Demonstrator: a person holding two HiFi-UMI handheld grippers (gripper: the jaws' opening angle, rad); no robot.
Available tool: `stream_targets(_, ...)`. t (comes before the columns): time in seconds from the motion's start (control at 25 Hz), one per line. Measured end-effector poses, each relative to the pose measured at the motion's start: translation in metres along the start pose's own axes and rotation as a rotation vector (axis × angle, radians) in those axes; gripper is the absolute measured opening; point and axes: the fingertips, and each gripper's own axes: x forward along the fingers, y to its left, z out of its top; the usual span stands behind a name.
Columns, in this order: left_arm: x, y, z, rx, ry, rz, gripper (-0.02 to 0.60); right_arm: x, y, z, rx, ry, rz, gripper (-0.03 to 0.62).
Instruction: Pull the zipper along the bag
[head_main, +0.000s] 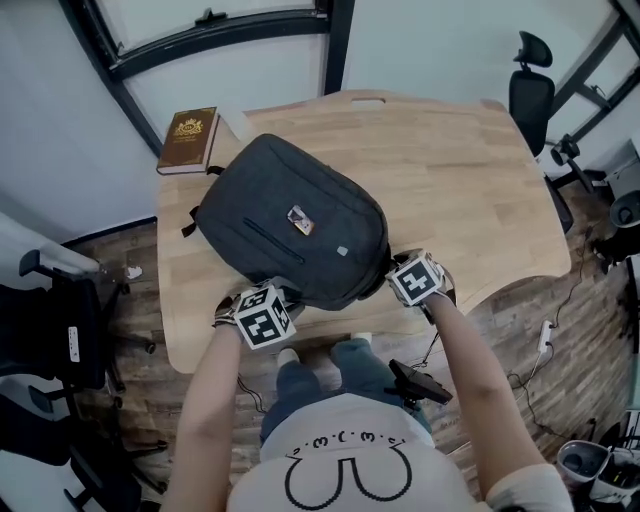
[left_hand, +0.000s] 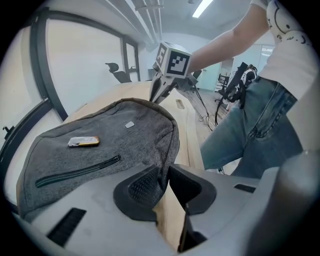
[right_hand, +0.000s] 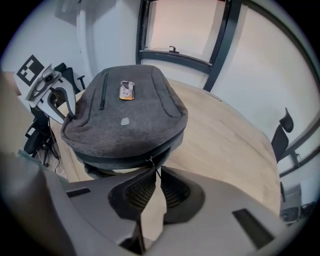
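The wooden table (head_main: 480, 170) carries a dark grey bag (head_main: 290, 215) lying flat at its near edge, left of middle. The zipper (right_hand: 125, 156) along the bag's side shows as a dark slit, and what is inside cannot be seen. A brown book (head_main: 188, 140) lies at the far left corner, just beside the bag. The left gripper (left_hand: 165, 172) pinches the bag's near left edge between nearly closed jaws. The right gripper (right_hand: 154, 175) is at the bag's near right side, its jaws a narrow gap apart, with the zipper pull (right_hand: 151, 162) at their tips, unclamped.
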Motion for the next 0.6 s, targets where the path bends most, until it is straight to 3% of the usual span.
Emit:
stream_targets(0.36,0.002,0.006,0.003,-0.048,0.002,0.007,0.075,0.018,-0.039,0.024,0.096,-0.018,0.017,0.087)
stream_targets(0.6,0.0,0.011,0.002,-0.135,-0.032,-0.001,0.08,0.009,-0.033,0.025,0.034,-0.058,0.028,0.066)
